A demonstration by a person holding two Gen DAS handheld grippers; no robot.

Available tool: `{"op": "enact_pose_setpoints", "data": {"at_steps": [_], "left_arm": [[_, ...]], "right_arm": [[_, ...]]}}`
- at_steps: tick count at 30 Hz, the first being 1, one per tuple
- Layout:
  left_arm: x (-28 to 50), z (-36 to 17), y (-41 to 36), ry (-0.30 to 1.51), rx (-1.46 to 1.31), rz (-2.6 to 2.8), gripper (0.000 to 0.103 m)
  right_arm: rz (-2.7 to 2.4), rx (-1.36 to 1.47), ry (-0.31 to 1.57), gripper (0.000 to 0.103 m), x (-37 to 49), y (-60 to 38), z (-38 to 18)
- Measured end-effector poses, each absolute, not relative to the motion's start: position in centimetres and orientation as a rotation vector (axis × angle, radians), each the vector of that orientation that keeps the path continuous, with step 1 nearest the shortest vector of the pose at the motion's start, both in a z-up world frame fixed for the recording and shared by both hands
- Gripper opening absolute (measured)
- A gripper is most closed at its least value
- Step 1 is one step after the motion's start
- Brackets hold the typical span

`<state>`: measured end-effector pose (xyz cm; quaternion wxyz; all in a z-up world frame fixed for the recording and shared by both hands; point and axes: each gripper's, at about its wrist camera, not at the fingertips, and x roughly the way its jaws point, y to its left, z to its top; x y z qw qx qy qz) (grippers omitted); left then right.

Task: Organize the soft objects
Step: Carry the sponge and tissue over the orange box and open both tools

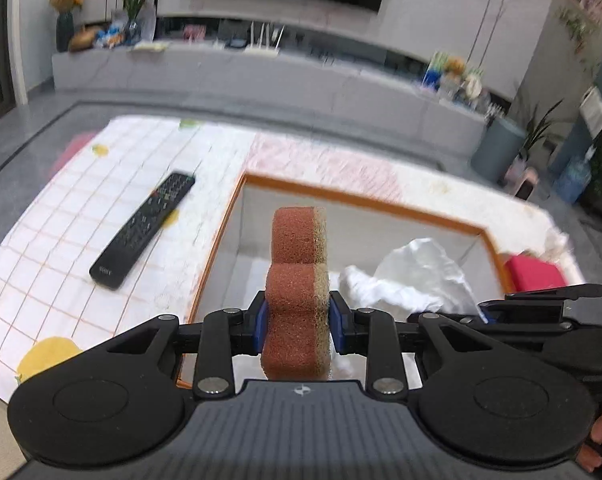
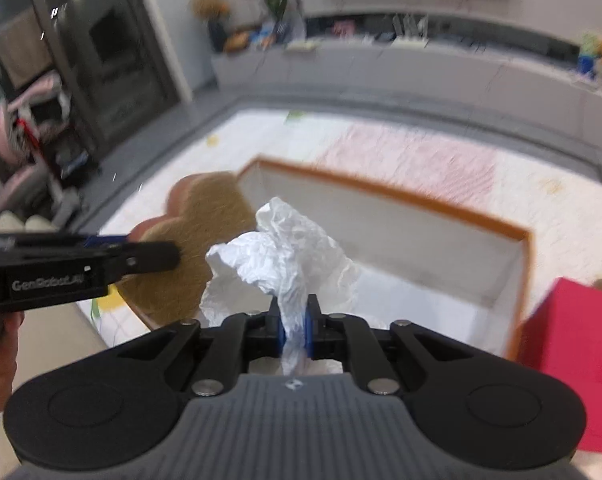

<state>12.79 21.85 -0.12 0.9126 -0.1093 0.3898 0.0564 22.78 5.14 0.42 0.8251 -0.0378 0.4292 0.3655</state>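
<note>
My left gripper (image 1: 297, 322) is shut on a wavy orange sponge (image 1: 297, 276) with a tan scouring side, held upright above the near edge of a white box with an orange rim (image 1: 365, 200). My right gripper (image 2: 294, 330) is shut on a crumpled white tissue (image 2: 285, 248), which hangs over the same box (image 2: 421, 204). In the right wrist view the sponge (image 2: 193, 240) and the left gripper's black finger (image 2: 141, 258) show at the left, close beside the tissue. In the left wrist view the tissue (image 1: 413, 276) shows to the right of the sponge.
A black remote control (image 1: 143, 230) lies on the checked cloth (image 1: 61, 240) left of the box. A red box (image 2: 573, 360) stands to the right of the white box. A low grey cabinet (image 1: 261, 76) runs along the back, with a television above.
</note>
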Motion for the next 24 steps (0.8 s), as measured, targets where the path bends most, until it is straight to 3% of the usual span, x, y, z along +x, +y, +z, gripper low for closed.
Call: {"op": "enact_pose_setpoints", "data": {"at_steps": [16,20,24], "left_arm": [[13.6,-3.1,23.0,0.965,-0.153,0.17,0.035],[13.8,-3.0,22.9,0.961,-0.138,0.181,0.04],[13.2,-2.2,23.1,0.94,-0.149,0.174,0.048]], "right_arm": [[0.899,-0.126,1.183,0.009,25.2,11.8,-7.6],[0.897,-0.133,1.209,0.015,25.1,12.4,-7.9],[0.886,-0.122,1.209,0.031,25.2,12.2,-7.7]]}}
